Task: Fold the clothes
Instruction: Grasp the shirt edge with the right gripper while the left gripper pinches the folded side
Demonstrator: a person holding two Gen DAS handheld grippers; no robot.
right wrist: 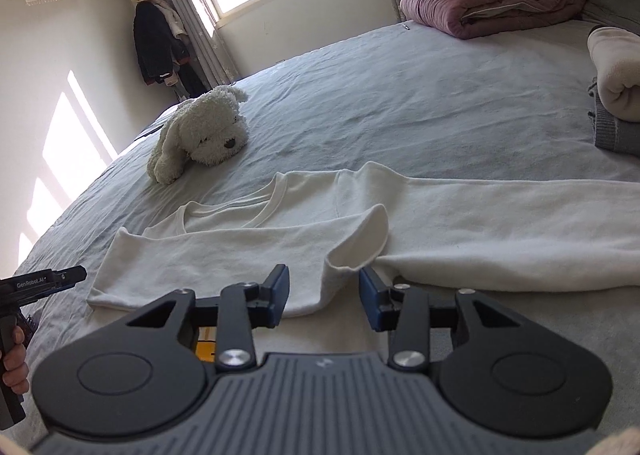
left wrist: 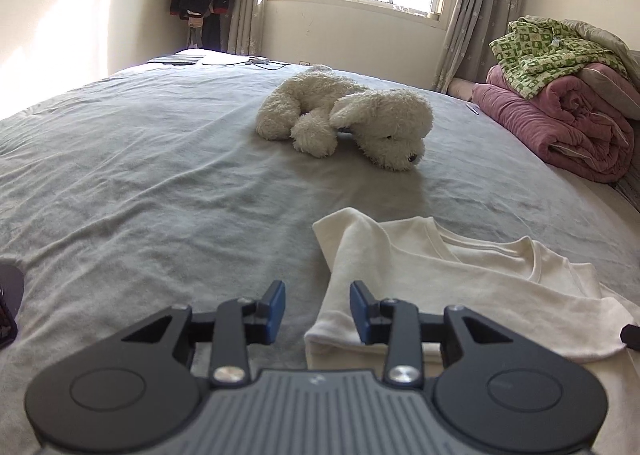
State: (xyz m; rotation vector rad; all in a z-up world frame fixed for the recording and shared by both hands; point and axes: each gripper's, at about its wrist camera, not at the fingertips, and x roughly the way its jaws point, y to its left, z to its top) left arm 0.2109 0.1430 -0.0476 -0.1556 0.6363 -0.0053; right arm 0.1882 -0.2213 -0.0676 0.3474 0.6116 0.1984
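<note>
Both grippers, left gripper (left wrist: 317, 311) and right gripper (right wrist: 323, 297), are hovering with jaws apart, gripping nothing. White shirt (right wrist: 320, 223) is lying on the near bed (right wrist: 400, 103), one sleeve folded across; the right sleeve and body folds are remaining.

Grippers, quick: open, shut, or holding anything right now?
Left gripper: open, holding nothing, over the white shirt's folded edge.
Right gripper: open, holding nothing, at the folded-in sleeve cuff.
</note>
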